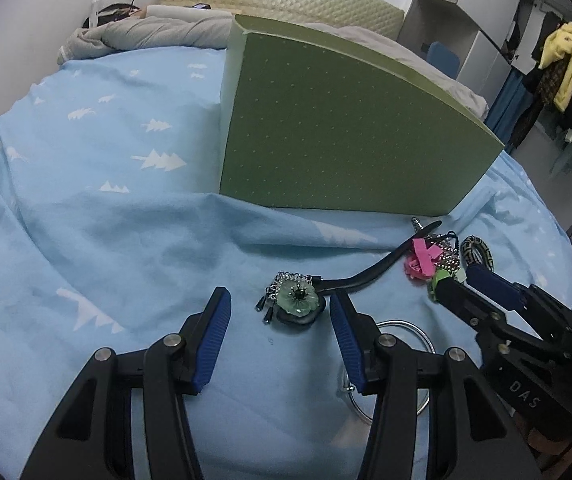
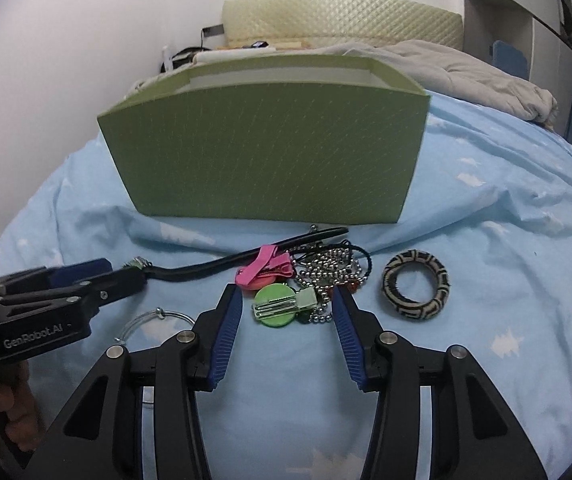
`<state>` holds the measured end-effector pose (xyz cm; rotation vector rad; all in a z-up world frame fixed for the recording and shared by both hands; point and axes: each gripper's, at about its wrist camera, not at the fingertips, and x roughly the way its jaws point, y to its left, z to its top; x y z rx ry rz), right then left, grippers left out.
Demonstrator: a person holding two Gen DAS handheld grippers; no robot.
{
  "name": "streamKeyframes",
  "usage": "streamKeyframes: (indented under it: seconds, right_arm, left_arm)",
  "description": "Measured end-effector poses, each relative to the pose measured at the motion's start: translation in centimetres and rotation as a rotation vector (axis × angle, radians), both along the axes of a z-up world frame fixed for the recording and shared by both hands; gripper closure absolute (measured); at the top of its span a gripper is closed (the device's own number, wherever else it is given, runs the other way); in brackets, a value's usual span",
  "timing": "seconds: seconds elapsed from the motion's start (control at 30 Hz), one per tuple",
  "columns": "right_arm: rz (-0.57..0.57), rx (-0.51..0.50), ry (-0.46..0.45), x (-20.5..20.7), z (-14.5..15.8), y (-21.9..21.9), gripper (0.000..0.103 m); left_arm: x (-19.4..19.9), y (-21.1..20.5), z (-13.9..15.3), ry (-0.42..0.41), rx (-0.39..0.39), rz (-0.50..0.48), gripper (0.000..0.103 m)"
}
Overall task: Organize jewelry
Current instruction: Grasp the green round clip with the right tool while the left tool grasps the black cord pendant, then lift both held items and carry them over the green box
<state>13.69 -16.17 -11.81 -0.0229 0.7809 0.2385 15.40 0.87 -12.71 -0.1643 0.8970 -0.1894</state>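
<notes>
The jewelry is all lying loose on the blue bed sheet (image 2: 486,208) in front of the green box (image 2: 269,152), so the sorting is looking barely begun — nothing visible is sitting inside the box, though its interior is mostly hidden from both views. Nearest the left tool (image 1: 279,320) a green flower brooch (image 1: 298,300) is resting at the end of a black headband (image 1: 370,274), just ahead of the open jaws and not yet gripped. The right tool (image 2: 288,312) is also standing open, its fingertips flanking a round green hair clip (image 2: 279,304) that is touching a tangle of silver ball chain (image 2: 330,268) and a pink clip (image 2: 263,268). Off to the right a woven patterned bangle (image 2: 416,286) is lying apart, and a thin silver hoop (image 2: 153,320) is sitting near the left tool. Judging from this, every piece is still waiting to go in — brooch and green clip appearing first in line.
</notes>
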Motion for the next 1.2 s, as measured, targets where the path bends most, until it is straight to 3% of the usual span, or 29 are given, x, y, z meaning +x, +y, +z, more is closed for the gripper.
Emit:
streamKeyframes:
  seconds: [0.13, 0.2, 0.23, 0.37, 1.2]
  right_arm:
    - [0.013, -0.024, 0.003, 0.1, -0.5, 0.6, 0.059]
    - [0.020, -0.047, 0.005, 0.2, -0.7, 1.0, 0.064]
    - [0.021, -0.052, 0.001, 0.1, -0.7, 1.1, 0.067]
    - [0.013, -0.043, 0.003, 0.1, -0.7, 0.9, 0.070]
    - [-0.083, 0.036, -0.059, -4.9, 3.5, -1.7, 0.070]
  left_arm:
    - [0.1, -0.3, -0.1, -0.006, 0.008, -0.015, 0.052]
    - [0.2, -0.5, -0.1, -0.011, 0.017, -0.020, 0.054]
    - [0.2, -0.6, -0.2, -0.010, 0.013, -0.025, 0.061]
    - [0.3, -0.9, -0.3, -0.005, 0.012, -0.038, 0.074]
    - [-5.3, 1.8, 4.6, -0.103, -0.023, 0.042, 0.074]
